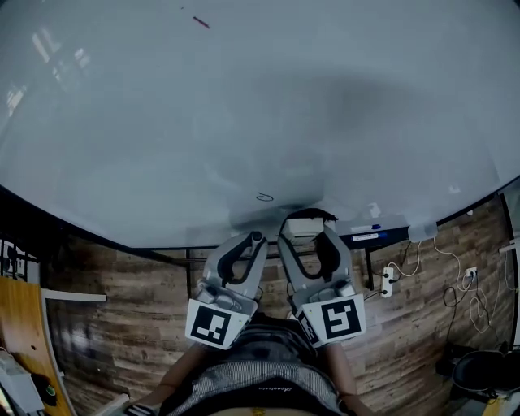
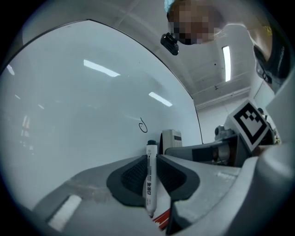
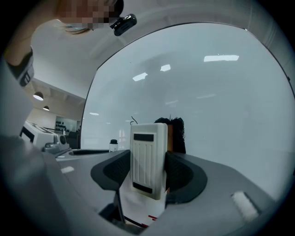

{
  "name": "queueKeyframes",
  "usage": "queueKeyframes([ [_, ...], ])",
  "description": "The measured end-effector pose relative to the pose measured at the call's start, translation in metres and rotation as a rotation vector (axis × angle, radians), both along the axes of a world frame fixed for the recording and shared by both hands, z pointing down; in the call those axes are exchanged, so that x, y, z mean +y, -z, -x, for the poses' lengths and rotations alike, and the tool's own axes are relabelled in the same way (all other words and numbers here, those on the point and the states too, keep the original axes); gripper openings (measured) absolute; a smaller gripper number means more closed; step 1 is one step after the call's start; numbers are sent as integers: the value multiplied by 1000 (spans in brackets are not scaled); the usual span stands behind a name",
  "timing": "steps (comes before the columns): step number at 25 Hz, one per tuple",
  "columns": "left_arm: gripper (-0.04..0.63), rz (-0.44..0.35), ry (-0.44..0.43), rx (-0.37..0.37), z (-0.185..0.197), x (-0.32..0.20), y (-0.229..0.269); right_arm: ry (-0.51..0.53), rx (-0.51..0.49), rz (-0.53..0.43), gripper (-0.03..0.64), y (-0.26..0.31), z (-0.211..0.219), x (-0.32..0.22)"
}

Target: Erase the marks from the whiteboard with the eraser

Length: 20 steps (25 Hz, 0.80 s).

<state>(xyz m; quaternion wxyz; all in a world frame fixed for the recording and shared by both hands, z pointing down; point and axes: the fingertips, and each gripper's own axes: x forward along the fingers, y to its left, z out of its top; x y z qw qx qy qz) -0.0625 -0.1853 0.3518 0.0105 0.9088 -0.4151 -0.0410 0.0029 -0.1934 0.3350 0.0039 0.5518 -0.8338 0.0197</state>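
Eraser: clamped upright in right gripper, felt toward whiteboard. Loop mark lies just up-left, near the bottom edge. Left gripper is closed on marker.

The glossy, pale grey-white whiteboard carries a small black loop mark and a short dark red stroke. The cream ribbed plastic eraser has black felt. The slim white marker pen has a black cap and dark print. The light grey left gripper and right gripper have black ribbed fingers. Their cubes bear black-and-white square markers. The plank floor is brown wood grain.
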Motion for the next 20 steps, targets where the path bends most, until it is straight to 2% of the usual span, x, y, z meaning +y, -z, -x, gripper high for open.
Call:
queueKeyframes([
  [6, 74, -2, -52, 21, 7, -3, 1, -80, 2, 18, 244, 20, -8, -8],
  [20, 74, 16, -59, 42, 45, -3, -7, -176, 22, 23, 241, 36, 5, -16],
])
